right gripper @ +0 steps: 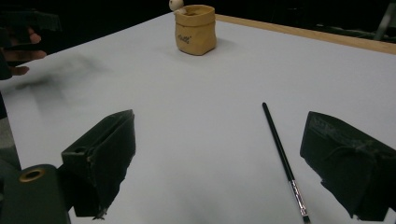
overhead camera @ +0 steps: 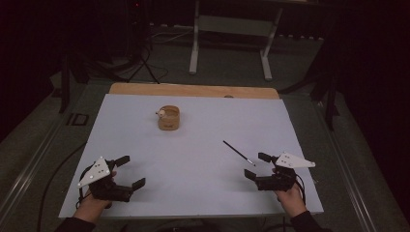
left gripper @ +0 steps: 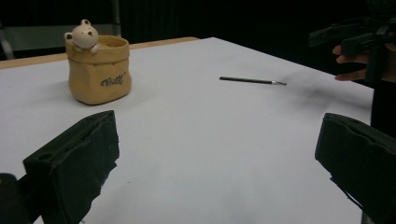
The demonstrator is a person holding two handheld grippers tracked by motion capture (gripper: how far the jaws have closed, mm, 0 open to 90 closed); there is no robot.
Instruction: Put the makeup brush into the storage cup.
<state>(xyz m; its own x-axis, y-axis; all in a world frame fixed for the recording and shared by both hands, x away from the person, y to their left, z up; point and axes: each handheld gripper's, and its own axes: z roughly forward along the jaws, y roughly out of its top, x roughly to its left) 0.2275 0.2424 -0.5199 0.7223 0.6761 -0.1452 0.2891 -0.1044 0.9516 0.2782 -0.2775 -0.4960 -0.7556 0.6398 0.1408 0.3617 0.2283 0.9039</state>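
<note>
Right gripper view: brush (right gripper: 282, 156) is lying between the jaws, nearer the right one
Right gripper (right gripper: 224, 163): sitting spread, gripping nothing

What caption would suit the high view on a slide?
Two open hand-held grippers, left and right, wait near a thin brush and a bear-topped pot.

I see a tan pouch-shaped pot (overhead camera: 168, 119) with a small bear figure (overhead camera: 160, 113) on its rim standing far left of centre on the white-covered table (overhead camera: 203, 193), and a grey metal stand (overhead camera: 231, 36) beyond.
</note>
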